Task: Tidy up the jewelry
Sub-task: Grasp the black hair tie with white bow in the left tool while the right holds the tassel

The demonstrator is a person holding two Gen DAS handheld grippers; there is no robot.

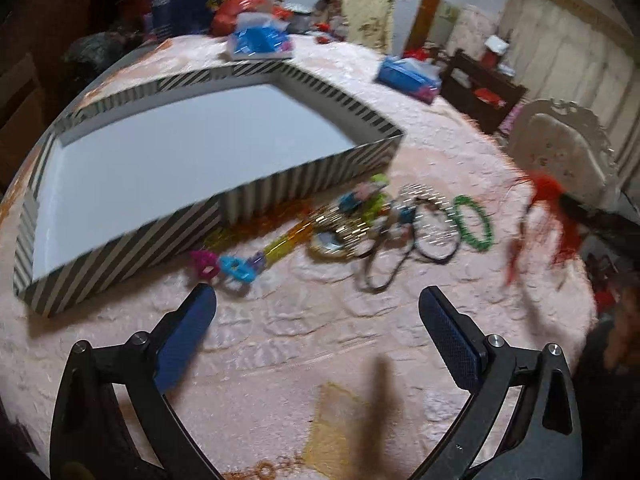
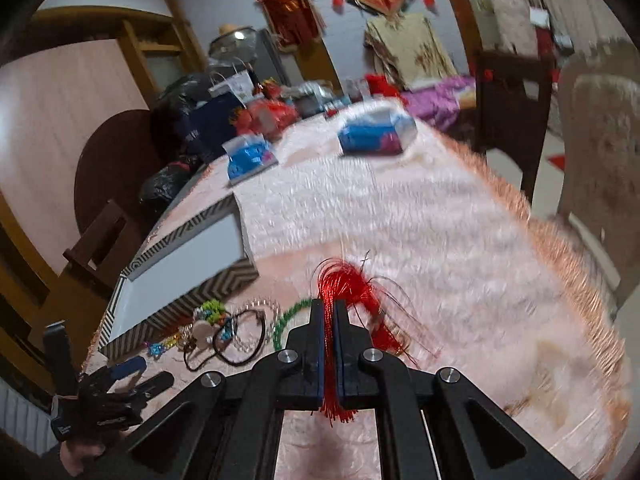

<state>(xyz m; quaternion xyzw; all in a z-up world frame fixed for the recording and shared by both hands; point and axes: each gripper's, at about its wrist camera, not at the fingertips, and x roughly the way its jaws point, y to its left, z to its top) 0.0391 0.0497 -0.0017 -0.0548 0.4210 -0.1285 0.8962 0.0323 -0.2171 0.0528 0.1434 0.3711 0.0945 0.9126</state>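
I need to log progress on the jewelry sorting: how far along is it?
Barely started. The striped box looks empty, so nothing is put away yet. The right gripper is shut on a red tassel, lifted off the table. The bracelets, hair ties and clips lie beside the box; the left gripper is open, empty.

Both wrist views look steeply down, close over the desk (image 1: 460, 152); both see the striped box (image 1: 120, 248), left view nearer.

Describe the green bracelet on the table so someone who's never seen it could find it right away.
Start at the striped box. A row of jewelry trails from its front corner. The green bracelet lies at the far end, a beaded ring, the only all-green piece there.
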